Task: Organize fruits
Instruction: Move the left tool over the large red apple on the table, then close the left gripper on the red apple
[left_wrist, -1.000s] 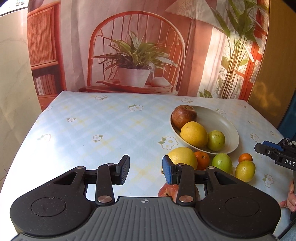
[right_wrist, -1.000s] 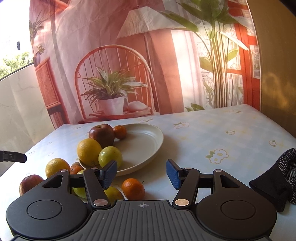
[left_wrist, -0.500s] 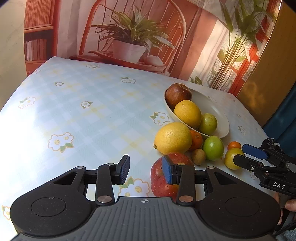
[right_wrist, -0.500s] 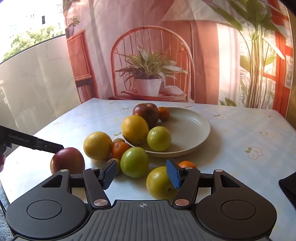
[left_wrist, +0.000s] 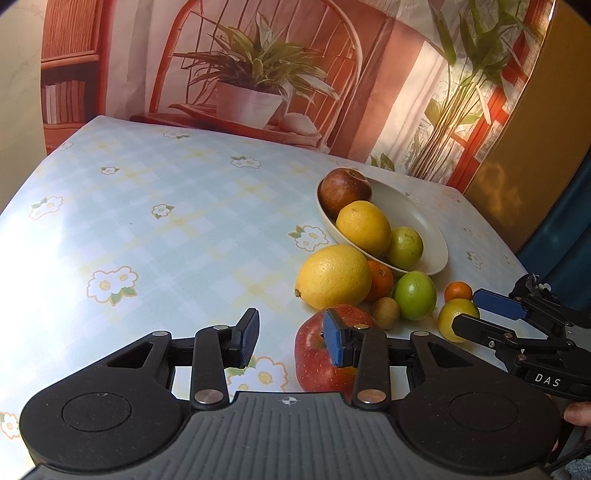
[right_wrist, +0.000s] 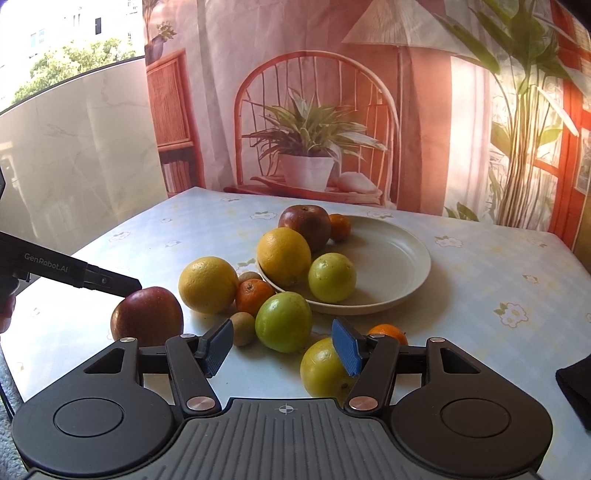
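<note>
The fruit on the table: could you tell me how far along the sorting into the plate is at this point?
Partly done. The plate already holds four fruits, including a dark apple and a large orange. Nothing is gripped: the left gripper is open beside the red apple, and the right gripper is open near a yellow-green fruit. Seven fruits remain on the tablecloth.

**Bright daylight, fisheye warp**

Both views bright & sharp, no motion blur. Strong sun glare washes out the tablecloth (left_wrist: 33, 280) at left of frame in left wrist view; same blown-out patch lower left in right wrist view. Window (right_wrist: 66, 48) upper left overexposed. Fruit & plate (right_wrist: 399, 258) cast soft shadows toward the right. Heavy barrel distortion w/ dark vignette at corners. Backdrop (right_wrist: 424, 110) warm, sun-dappled.
</note>
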